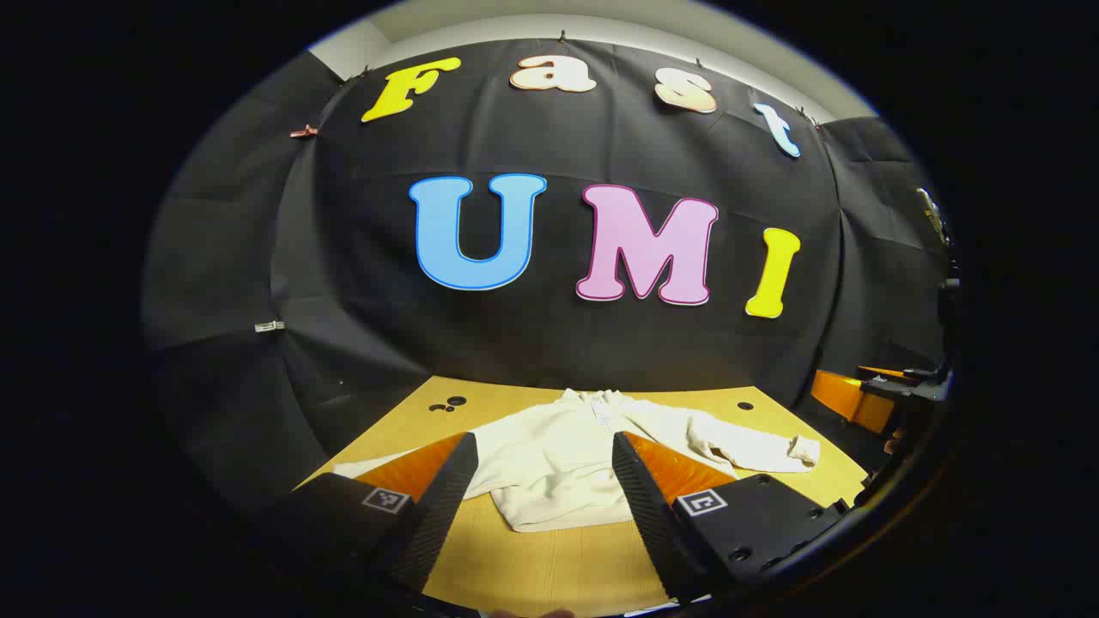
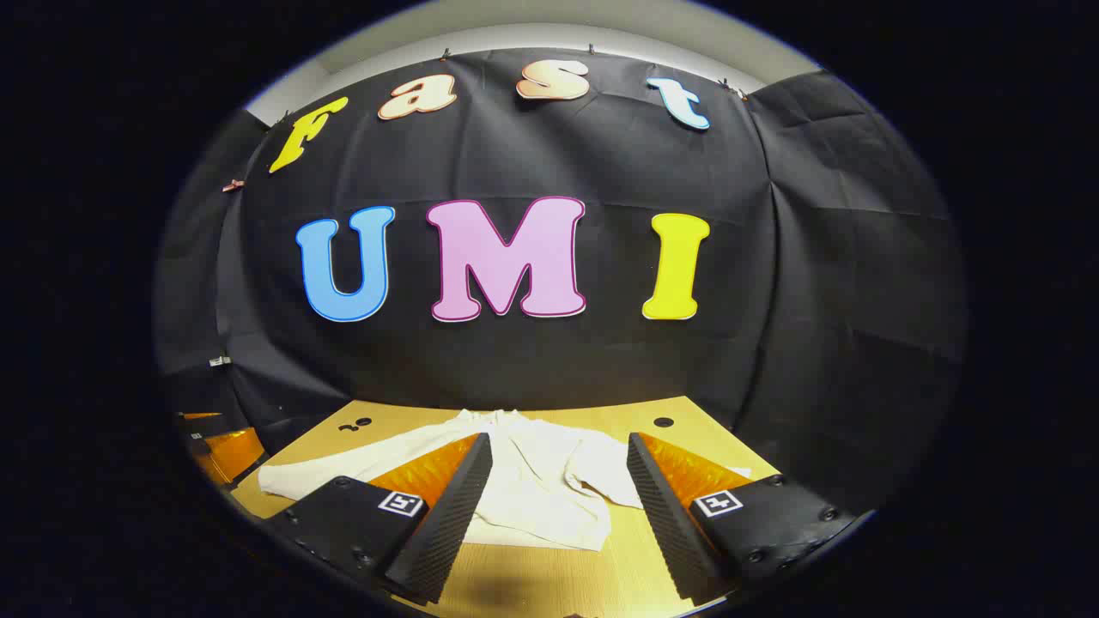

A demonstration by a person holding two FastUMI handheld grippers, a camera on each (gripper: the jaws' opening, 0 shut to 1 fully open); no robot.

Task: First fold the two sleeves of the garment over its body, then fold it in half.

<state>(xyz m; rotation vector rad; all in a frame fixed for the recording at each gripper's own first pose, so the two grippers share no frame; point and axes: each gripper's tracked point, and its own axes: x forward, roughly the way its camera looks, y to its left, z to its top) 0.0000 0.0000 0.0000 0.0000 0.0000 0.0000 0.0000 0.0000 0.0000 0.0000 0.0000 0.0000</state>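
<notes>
A black cloth wall [image 1: 549,343] closes the back of the booth and curves round both sides, with a strip of pale wall [image 2: 549,34] showing above its top edge. Below it lies a wooden tabletop [image 1: 549,566], its far edge meeting the cloth; a few small dark round holes [image 1: 451,403] sit near its back corners. On the tabletop lies the cream long-sleeved garment [image 1: 558,468], spread flat with its neck toward the cloth wall and its hem toward the cameras. In the left gripper view its body sits in the middle of the tabletop, one sleeve [image 1: 738,442] stretching out to the right with the cuff bunched at its end, the other sleeve [image 1: 356,469] reaching left and partly hidden behind a finger. In the right gripper view the garment [image 2: 532,489] appears wrinkled across the chest, with one sleeve [image 2: 335,468] running out to the left edge of the tabletop. The left gripper [image 1: 541,489] hangs above the near part of the tabletop, its two fingers spread wide apart with nothing between them, the garment's body showing through the gap. The right gripper [image 2: 558,498] hangs likewise, fingers parted and empty, apart from the cloth. An orange and black part of the other gripper [image 1: 867,395] shows at the right edge of the left gripper view.
</notes>
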